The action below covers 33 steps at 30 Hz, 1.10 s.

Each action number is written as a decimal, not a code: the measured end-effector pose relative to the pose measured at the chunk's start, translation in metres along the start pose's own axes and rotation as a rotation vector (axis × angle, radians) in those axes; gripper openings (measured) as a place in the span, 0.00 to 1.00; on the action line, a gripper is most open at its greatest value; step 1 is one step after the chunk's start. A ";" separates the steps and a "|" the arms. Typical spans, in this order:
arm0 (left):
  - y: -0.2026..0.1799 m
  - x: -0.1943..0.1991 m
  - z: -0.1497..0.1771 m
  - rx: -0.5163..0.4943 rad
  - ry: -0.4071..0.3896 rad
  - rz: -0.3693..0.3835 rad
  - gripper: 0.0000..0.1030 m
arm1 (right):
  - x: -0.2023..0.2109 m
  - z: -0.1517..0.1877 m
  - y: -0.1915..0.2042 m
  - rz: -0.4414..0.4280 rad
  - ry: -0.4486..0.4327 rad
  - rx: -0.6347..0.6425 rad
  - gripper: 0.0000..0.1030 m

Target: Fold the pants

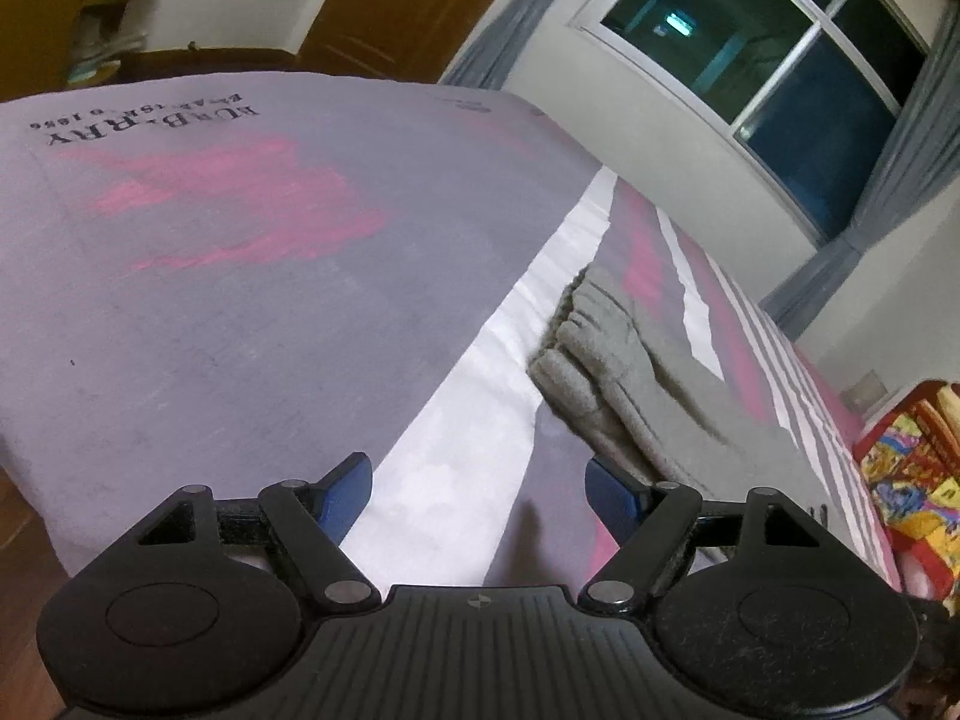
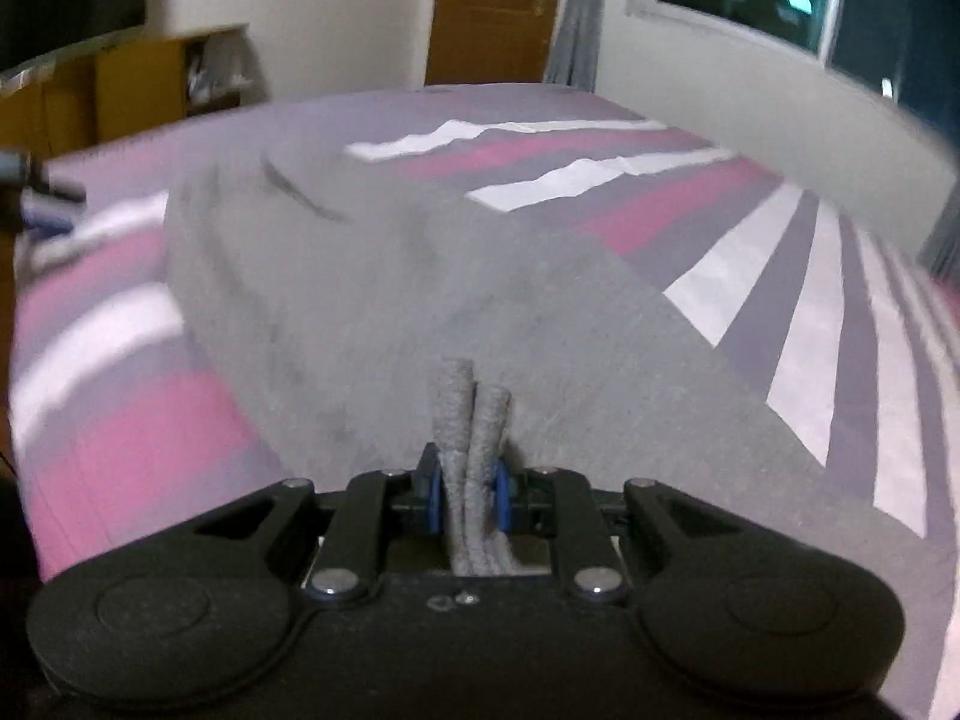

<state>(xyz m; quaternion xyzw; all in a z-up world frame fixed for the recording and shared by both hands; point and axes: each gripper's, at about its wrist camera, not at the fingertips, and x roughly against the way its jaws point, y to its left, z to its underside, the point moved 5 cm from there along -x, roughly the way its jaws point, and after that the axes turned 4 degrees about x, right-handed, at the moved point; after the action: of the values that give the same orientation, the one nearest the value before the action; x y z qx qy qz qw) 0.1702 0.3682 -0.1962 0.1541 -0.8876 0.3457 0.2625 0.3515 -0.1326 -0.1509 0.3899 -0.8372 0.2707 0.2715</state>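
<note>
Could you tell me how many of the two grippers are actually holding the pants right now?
1. The right gripper is shut on a bunched edge of the grey pants; the left gripper is open over the bedsheet, beside the pants.

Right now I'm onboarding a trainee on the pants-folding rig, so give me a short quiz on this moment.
1. True or false: the right hand-held gripper is shut on the grey pants.
2. How do the jaws of the left hand-held gripper stand: A) wide apart, nothing between them; B) clamped on fabric; C) out of view?
3. Fill in: the pants lie on a bed cover striped grey, white and ____.

Key: 1 true, two rolled edges of fabric sit pinched between its blue pads. 2 A. 3 pink.
</note>
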 end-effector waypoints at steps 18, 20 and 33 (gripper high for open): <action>-0.117 -0.026 0.030 -0.116 0.109 0.222 0.76 | 0.069 0.007 0.024 0.025 -0.150 -0.155 0.20; -0.158 -0.040 0.042 -0.129 0.173 0.319 0.75 | 0.084 0.029 0.002 0.165 -0.155 -0.259 0.20; -0.277 -0.147 0.123 -0.065 0.567 0.422 0.41 | 0.115 0.126 -0.079 0.452 -0.074 -0.647 0.23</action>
<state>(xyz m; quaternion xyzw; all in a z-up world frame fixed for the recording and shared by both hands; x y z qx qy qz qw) 0.3714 0.0985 -0.2094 -0.1433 -0.8023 0.3929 0.4259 0.3212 -0.3178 -0.1442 0.0998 -0.9532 0.0317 0.2835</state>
